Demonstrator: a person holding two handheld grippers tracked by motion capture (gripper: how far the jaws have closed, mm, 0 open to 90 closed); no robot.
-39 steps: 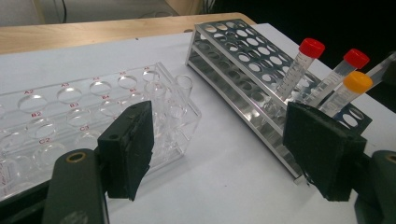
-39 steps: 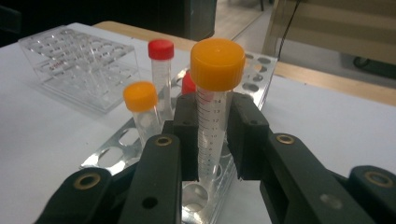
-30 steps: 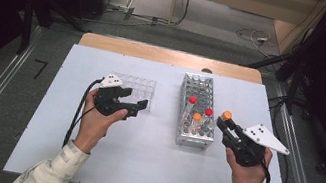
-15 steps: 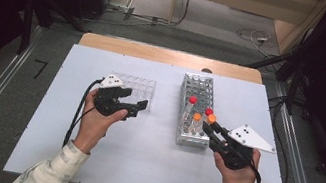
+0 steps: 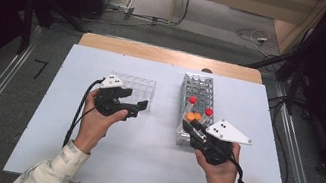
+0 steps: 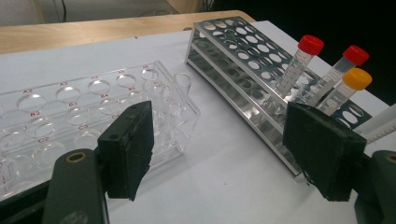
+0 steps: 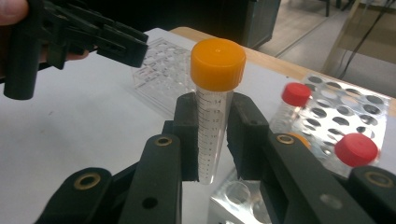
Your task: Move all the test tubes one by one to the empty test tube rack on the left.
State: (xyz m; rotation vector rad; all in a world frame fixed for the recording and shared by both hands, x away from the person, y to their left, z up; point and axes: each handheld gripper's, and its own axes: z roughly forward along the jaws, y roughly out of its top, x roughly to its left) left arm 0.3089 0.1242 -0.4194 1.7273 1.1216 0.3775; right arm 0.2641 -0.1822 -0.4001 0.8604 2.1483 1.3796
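Right tool (image 7: 212,140): clamped on orange-capped tube (image 7: 215,100), held upright over metal rack's (image 5: 199,94) near end.
Left tool (image 5: 134,106): jaws wide, empty, beside clear rack (image 6: 70,112).
Method: keep tube vertical; seat squarely in a hole before release.

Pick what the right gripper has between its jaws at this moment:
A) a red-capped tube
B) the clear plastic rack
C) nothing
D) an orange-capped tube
D: in the right gripper view, the right gripper has its pads pressed on both sides of the orange-capped tube, lifted clear of the metal rack where the red-capped tubes stand.
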